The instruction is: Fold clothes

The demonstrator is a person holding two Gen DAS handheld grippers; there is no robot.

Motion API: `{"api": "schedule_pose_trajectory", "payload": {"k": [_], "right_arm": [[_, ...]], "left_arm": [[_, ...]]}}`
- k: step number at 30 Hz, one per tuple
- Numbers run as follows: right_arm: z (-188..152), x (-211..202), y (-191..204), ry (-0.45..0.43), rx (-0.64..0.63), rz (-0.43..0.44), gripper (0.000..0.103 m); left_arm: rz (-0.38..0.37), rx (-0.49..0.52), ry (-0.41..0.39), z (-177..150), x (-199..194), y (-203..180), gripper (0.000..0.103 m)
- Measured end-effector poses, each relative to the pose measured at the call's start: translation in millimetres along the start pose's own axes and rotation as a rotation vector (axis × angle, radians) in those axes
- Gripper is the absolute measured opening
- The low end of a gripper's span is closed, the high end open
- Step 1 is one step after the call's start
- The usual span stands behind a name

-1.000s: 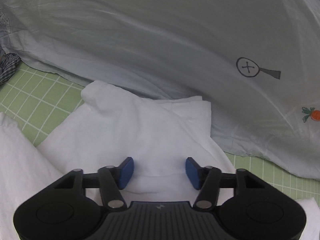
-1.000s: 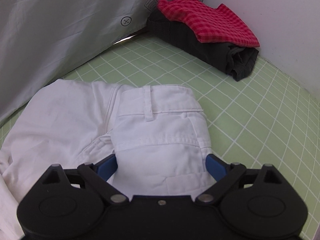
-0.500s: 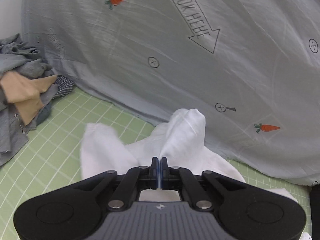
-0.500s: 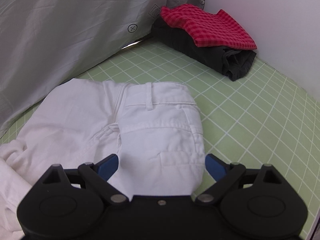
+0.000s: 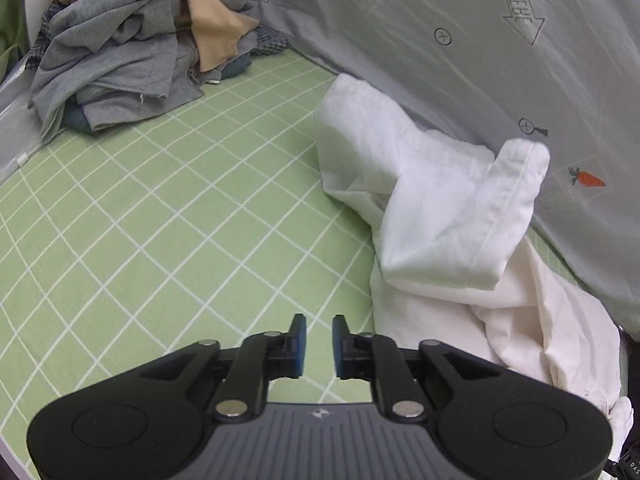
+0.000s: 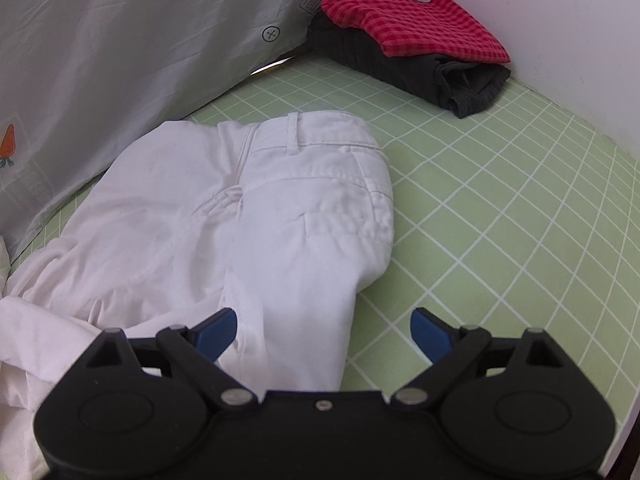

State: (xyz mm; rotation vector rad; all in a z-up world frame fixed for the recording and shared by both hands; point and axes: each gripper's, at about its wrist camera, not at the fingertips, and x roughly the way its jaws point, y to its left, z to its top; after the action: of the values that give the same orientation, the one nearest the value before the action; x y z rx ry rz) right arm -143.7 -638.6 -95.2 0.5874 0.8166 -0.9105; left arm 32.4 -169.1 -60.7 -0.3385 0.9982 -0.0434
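White trousers [image 6: 304, 208] rumpled on the green grid worktop [image 5: 160, 216], waistband end flat, one leg [image 5: 460, 216] folded back over itself. Right gripper [image 6: 324, 330] jaws wide open, straddling the near fabric edge. Left gripper [image 5: 319, 346] jaws slightly apart, empty, trousers just beside to its right

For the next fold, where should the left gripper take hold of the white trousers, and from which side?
Probably the raised leg cuff of the white trousers. It stands up off the green sheet with its hem edge free, so the left gripper, open, could come in from the sheet side and pinch that hem.
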Motion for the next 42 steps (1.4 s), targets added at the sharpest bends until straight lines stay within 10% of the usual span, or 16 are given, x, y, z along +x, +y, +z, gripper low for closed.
{"api": "schedule_pose_trajectory", "payload": {"k": [7,14,18,20,27,42], "right_arm": [[7.8,3.6,6.5,-0.01,-0.013,-0.022,0.094],[11.7,15.7,8.5,0.013,-0.007,-0.046,0.094],[14.0,19.9,8.7,0.019,0.012,-0.016,0.095],[15.8,22.4,10.6,0.018,0.01,-0.003,0.095],[13.1,22.5,16.8,0.031,-0.032,0.007,0.096],[-5.0,2.9,57.0,-0.054,-0.293,-0.034,0.096]], "left_arm": [[-0.071,0.164,-0.084,34.0,9.4,-74.0,0.074],[-0.033,0.381,-0.074,44.0,44.7,-140.7,0.083],[0.005,0.279,-0.031,57.1,65.2,-123.3,0.055],[-0.019,0.209,-0.024,63.8,65.3,-105.0,0.011],[0.099,-0.017,-0.114,80.1,23.2,-6.7,0.008],[0.346,-0.368,-0.02,-10.9,-16.3,161.4,0.003]]}}
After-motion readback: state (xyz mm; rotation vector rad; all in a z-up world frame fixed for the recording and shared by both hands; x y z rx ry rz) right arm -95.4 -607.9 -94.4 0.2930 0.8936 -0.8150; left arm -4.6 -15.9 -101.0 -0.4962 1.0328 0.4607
